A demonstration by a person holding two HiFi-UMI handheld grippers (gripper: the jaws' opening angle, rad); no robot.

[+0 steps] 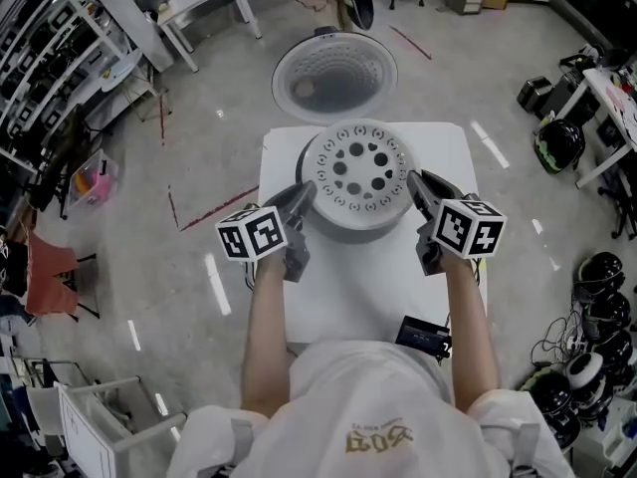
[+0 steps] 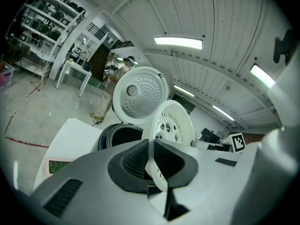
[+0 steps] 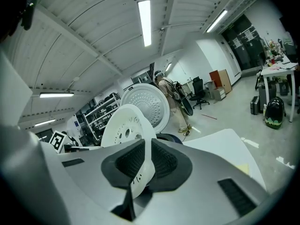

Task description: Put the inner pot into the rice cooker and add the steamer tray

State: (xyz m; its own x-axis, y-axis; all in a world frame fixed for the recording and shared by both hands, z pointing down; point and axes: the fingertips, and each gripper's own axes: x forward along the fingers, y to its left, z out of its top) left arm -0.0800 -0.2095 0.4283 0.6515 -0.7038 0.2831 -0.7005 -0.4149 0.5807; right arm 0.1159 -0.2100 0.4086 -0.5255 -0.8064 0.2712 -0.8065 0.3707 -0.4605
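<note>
Now left hand-held gripper (image 1: 304, 193) and right hand-held gripper (image 1: 417, 183) clamp the steamer tray (image 1: 356, 172) over rice cooker (image 1: 358, 230)

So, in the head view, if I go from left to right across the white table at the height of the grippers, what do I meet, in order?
left gripper → steamer tray, gripped at its rim on both sides → right gripper

white table (image 1: 373, 282) at centre, a small black device (image 1: 423, 335) on it at 5 o'clock. shelves (image 1: 45, 78) at 10, red chair (image 1: 48, 272) at 8, helmets (image 1: 597, 337) at 4.
</note>
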